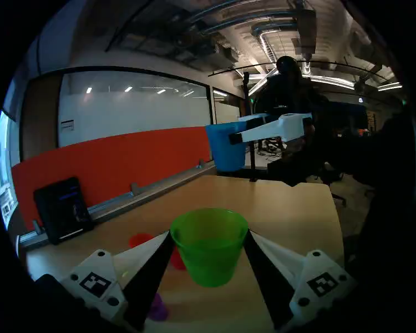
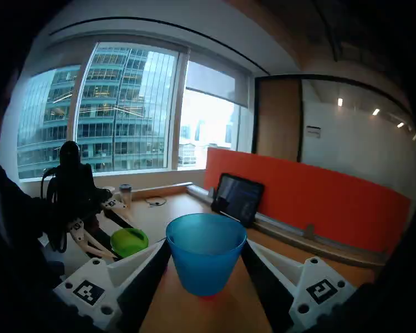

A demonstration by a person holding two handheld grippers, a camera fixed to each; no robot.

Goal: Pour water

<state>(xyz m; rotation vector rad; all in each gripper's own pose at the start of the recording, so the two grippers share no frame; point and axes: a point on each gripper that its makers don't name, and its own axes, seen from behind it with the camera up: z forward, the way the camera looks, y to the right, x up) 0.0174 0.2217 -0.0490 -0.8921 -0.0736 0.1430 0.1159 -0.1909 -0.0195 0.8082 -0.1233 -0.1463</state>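
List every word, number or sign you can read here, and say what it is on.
Nothing readable.
Wall sheet: too small to read.
Tablet: screen too blurred.
Square markers: patterns, no words.
Green cup, blue cup: no print visible.

The two views face each other across the table [image 1: 285, 205].

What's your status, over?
Left hand-held gripper shut on green cup. Right hand-held gripper shut on blue cup, upright, not pouring. Red cup, purple cup on table beneath.
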